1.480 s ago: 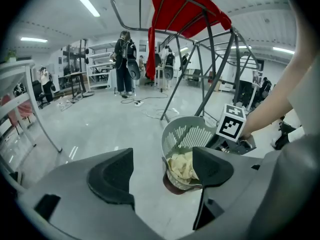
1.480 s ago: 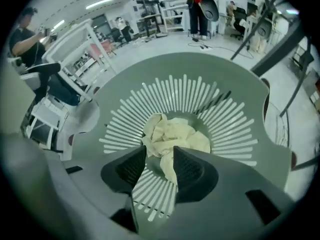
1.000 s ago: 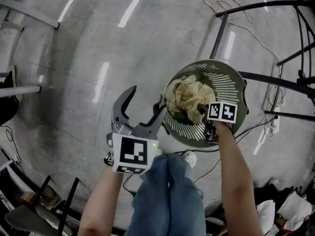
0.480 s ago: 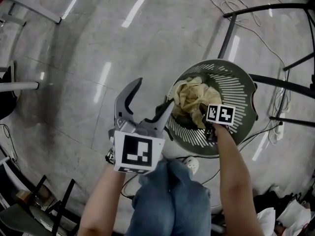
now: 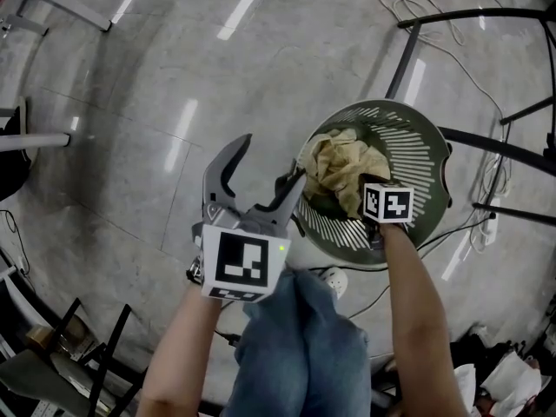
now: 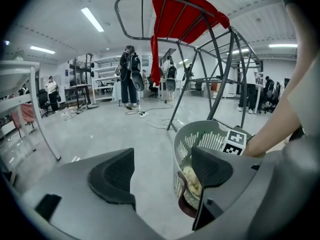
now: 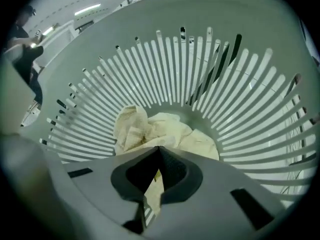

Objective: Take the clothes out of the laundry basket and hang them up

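Head view: a round grey-green slotted plastic laundry basket (image 5: 415, 137) stood on the pale floor (image 5: 130, 102), beside the legs of a black tubular drying rack (image 5: 486, 142).
Garment: a crumpled cream cloth garment (image 7: 165, 129) lay in the bottom of the basket, the only piece I could see there.
Right gripper view: the right gripper (image 7: 159, 151) pointed steeply down into the basket; its jaws had just closed, tips pinched on a raised fold of the garment.
Left gripper view: the left gripper (image 5: 274, 157) hung just outside the basket's rim, jaws wide apart and empty.
Handling: it looked soft, light and limp, likely to unfold and trail when lifted.
Grip: a thin pinch could slip; a thicker fold or a hem looked safer.
Rack: a red cloth (image 6: 185, 14) was draped over its top.
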Motion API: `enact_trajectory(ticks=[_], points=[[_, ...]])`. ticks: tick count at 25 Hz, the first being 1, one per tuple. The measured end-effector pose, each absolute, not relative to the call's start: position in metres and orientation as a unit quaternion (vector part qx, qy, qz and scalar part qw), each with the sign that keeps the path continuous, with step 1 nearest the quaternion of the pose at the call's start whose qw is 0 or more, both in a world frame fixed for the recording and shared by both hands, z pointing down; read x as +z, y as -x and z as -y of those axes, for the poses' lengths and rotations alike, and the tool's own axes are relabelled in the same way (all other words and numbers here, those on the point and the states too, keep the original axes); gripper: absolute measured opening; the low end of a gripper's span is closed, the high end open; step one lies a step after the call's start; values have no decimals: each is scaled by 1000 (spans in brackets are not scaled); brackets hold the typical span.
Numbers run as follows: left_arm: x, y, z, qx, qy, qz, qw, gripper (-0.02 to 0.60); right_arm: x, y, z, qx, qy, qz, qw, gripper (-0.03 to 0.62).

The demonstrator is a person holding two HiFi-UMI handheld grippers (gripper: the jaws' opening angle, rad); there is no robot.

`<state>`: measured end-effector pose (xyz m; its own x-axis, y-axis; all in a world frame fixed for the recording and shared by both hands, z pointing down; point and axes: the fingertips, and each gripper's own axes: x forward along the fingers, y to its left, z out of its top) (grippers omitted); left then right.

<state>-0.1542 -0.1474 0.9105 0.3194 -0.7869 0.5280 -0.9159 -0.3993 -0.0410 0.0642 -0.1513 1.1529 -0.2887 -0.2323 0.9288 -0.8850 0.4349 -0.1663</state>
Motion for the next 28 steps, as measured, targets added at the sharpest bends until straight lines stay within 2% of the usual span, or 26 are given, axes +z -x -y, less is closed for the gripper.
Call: enact_trajectory(ticks=[11,16,19,20,23,28], points=[[867,144,123,256,-800,518,160,342,1057,-49,145,332,-352,756,440,-2],[862,135,121,255,-805,514,152,342,1070,-72,143,346,-367,724,471,5],[876,137,129,254,-804,518,147,342,1100,-77,144,409,-378,696,453,156],[882,138,132,254,-803,519,147,342,1111,-77,144,428,-383,689,443,182],[894,143,142,254,-802,523,138,342,1141,-78,147,459,-398,669,428,224],[911,152,146,255,-800,526,133,342,1182,-81,152,478,-425,649,413,256]])
